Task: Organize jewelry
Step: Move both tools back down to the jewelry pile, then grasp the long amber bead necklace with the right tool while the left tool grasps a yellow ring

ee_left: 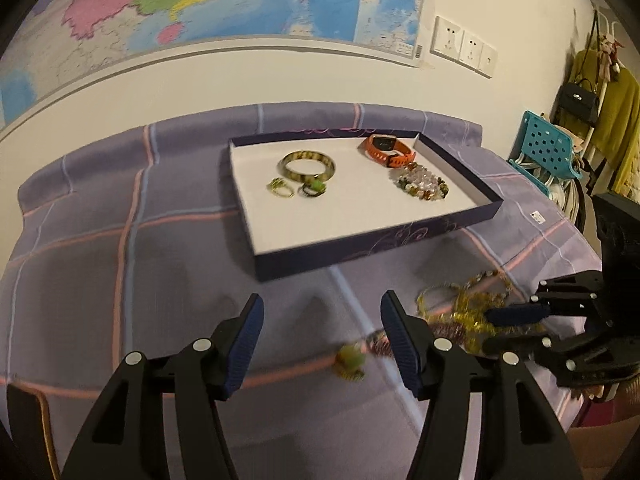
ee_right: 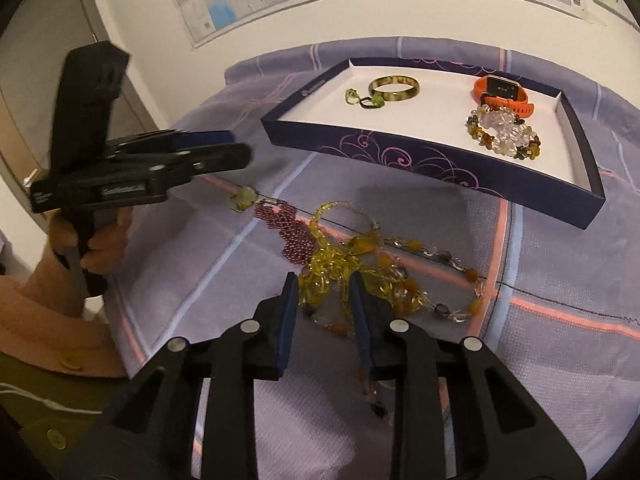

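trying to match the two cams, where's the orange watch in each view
Left wrist view: orange watch sits upper centre-right, in the tray's far right corner.
Right wrist view: orange watch sits upper right, same far corner.
Shared landmark: the beaded bracelet lying just in front of it.

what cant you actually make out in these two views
- Right wrist view: whether the right gripper pinches the yellow bead necklace; its fingers hide the contact.
- Left wrist view: the necklace pile is blurred, and the right gripper covers part of it.
- Both views: how many strands are tangled there; they overlap.
- Right wrist view: the logo on the tray wall is too small to read.
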The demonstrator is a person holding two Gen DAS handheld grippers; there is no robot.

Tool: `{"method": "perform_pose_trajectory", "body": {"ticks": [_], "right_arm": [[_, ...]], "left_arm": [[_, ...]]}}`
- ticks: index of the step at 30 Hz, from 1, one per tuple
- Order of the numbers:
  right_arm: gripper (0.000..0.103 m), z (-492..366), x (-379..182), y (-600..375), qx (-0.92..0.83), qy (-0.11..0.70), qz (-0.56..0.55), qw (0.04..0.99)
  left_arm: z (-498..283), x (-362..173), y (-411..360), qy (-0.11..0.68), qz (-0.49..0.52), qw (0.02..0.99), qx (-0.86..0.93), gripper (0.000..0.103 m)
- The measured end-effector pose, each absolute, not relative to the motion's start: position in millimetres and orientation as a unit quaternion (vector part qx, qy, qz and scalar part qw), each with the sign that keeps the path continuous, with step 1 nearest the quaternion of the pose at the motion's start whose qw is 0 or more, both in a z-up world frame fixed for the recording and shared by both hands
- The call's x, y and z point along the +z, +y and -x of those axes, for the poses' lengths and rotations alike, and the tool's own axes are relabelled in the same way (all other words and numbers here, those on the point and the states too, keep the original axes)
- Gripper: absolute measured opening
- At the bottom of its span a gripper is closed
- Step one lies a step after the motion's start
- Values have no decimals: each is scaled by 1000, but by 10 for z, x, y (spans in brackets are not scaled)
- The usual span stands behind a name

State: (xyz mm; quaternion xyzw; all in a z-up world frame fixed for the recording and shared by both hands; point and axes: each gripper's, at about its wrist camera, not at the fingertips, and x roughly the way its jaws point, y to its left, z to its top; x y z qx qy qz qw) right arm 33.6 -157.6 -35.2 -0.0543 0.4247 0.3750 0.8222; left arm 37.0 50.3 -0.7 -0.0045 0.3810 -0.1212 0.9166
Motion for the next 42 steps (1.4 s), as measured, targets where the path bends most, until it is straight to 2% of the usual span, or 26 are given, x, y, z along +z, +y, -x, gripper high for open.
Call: {"method": "perform_pose_trajectory", "body": {"ticks": [2,4,8,22,32,42], "right_arm": [[22,-336,-335,-1551,366,421,63,827],[13,-333,-338,-1543,358,420,68,831],[7,-359,-331,-1603,353,421,52,834],[7,-400,122,-2029,385,379,-70,838],[6,-325,571,-2210,393,326,-98,854],[6,-296,982,-2329,397,271,-112,870]], "left_arm": [[-298,-21,568,381,8,917,-116,58],[-236,-33,627,381,12,918,-113,59],[-167,-56,692,384,12,917,-108,59],[-149,-182,413,400,-24,903,-153,59],[-254,-240,349,415,-19,896,-160,58],[-254,-249,326,420,-16,891,-173,49]]}}
